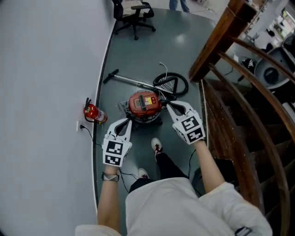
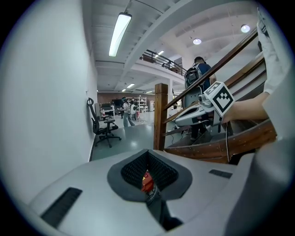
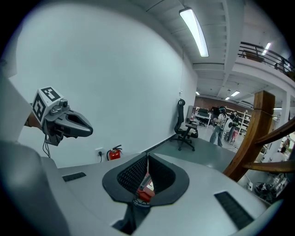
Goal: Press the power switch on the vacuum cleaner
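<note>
The red canister vacuum cleaner (image 1: 144,104) stands on the grey floor, its black hose (image 1: 171,83) coiled behind it and its wand (image 1: 130,80) lying to the left. Both grippers hover above it, touching nothing. My left gripper (image 1: 128,121) is at its near left side, my right gripper (image 1: 168,106) at its right edge. Both are shut and hold nothing. In the left gripper view a sliver of the vacuum cleaner (image 2: 147,181) shows through the shut left gripper (image 2: 148,156). The right gripper view shows the vacuum cleaner (image 3: 145,186) the same way past the right gripper (image 3: 147,159).
A red fire extinguisher (image 1: 93,113) stands by the white wall (image 1: 46,69) at left, near a wall socket. A wooden staircase (image 1: 230,106) rises at right. The person's shoes (image 1: 157,146) are just before the vacuum. A black office chair (image 1: 134,13) stands far back.
</note>
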The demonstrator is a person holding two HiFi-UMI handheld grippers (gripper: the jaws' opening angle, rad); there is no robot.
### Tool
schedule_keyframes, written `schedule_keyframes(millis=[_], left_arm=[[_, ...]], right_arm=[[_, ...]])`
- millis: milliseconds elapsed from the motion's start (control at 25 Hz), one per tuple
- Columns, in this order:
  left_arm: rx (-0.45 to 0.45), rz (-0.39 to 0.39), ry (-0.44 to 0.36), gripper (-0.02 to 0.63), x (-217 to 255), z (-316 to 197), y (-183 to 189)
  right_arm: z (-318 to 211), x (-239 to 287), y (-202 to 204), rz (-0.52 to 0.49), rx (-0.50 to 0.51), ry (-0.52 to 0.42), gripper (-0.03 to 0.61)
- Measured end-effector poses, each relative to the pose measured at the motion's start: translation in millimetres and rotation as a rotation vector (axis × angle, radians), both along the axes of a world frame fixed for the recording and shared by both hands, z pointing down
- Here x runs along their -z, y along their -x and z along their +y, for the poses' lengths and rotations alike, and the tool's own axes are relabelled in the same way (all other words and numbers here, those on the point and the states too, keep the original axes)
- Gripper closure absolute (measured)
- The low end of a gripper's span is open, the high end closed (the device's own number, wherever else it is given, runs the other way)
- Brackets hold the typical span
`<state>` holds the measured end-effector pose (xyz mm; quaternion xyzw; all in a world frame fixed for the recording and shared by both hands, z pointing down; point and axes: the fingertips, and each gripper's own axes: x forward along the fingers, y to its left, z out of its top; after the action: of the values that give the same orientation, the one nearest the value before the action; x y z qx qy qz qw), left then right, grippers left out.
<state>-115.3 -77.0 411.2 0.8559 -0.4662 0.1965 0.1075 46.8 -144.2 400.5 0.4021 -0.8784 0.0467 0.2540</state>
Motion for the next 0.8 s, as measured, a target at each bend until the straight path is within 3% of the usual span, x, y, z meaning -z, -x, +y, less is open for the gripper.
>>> schedule_keyframes(millis=[360, 800], left_arm=[[-0.011, -0.018, -0.032, 0.617, 29.4, 27.1, 9.3], [-0.067, -0.069, -0.142, 0.617, 75.2, 50.9, 0.7]], right_arm=[[41.3, 54.7, 1.5, 0.030, 0.030, -0.055, 0.546], [84.4, 98.0, 0.6, 0.024, 0.055, -0.120, 0.545]])
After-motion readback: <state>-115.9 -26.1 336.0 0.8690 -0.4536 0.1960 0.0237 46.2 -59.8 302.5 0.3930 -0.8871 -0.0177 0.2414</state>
